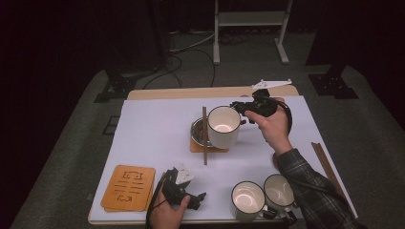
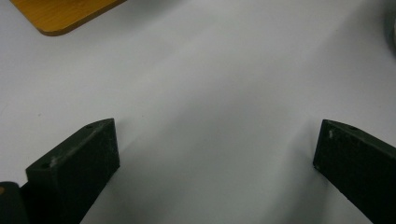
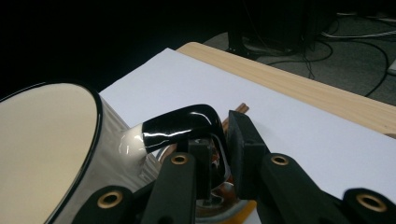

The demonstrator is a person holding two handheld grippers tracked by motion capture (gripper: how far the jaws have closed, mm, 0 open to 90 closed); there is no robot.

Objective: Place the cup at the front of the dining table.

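Right gripper view: mug handle [image 3: 187, 123] clamped between the jaws.

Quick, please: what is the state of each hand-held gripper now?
Left hand-held gripper: open, empty, over the white table cover.
Right hand-held gripper: closed on the black handle of the cream enamel mug.

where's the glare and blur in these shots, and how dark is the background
High view: the room behind the table is almost black, and light pools bright inside the held mug. Right claw view: sharp white glare streaks the mug's glossy black handle, and the near claw is slightly soft. Left claw view: the white sheet looks evenly lit and soft, with faint shadows beside the left claw.
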